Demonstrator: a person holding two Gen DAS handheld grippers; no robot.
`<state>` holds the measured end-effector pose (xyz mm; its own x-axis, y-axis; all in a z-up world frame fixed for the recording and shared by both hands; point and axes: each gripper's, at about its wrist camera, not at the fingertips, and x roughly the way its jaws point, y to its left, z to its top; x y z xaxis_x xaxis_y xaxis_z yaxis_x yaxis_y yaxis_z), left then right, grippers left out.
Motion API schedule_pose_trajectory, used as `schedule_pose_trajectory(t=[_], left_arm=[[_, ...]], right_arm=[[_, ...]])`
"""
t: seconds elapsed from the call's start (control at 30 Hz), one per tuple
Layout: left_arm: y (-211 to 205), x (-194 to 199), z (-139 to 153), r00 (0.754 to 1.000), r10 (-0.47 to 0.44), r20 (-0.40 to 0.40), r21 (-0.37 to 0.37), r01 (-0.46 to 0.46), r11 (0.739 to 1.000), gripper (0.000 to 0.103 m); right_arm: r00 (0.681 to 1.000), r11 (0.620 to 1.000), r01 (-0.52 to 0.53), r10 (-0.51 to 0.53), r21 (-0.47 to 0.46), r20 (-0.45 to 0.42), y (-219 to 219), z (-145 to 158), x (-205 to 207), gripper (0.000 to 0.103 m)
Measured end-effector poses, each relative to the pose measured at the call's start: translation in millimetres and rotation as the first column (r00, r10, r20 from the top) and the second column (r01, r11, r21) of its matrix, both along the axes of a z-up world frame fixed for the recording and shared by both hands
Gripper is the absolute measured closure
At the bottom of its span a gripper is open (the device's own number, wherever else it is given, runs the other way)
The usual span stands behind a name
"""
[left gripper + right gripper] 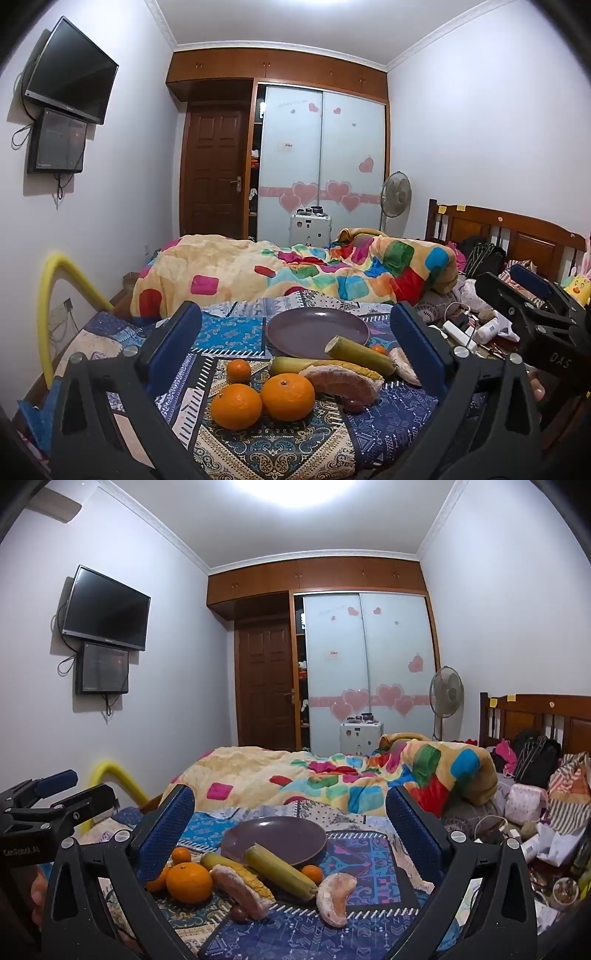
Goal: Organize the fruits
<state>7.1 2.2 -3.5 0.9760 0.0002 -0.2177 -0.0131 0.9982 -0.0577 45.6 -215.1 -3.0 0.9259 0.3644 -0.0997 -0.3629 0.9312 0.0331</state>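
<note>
So both claws are spread wide with nothing in them: left claw [295, 354], right claw [290, 834]. The fruit sits on the patterned cloth [273, 450] just in front of the purple plate [295, 326]: oranges [288, 397], pomelo wedges [334, 897], sugarcane piece [280, 873].

Left hand-held gripper [55, 794] body reads "GenRobot.AI"; right hand-held gripper [532, 295] shows "DAS".

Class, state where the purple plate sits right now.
In both wrist views the purple plate rests empty on the patterned cloth, just behind the fruit pile, with the green sugarcane piece leaning on its near rim.
</note>
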Motion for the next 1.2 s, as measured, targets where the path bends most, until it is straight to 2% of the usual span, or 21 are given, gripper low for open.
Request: schedule_pose_trajectory(t=[0.6,1.2], left_arm=[[6,2,-1,0.999,0.022,0.028,0.006,-0.022,1.000,0.000],[5,-2,4,0.999,0.020,0.038,0.009,-0.020,1.000,0.000]], right_arm=[[0.999,0.999,-0.047,0.047,0.023,-0.001,11,-3,4,0.000],[0.999,0.999,-0.049,0.049,0.022,0.005,6,2,3,0.000]])
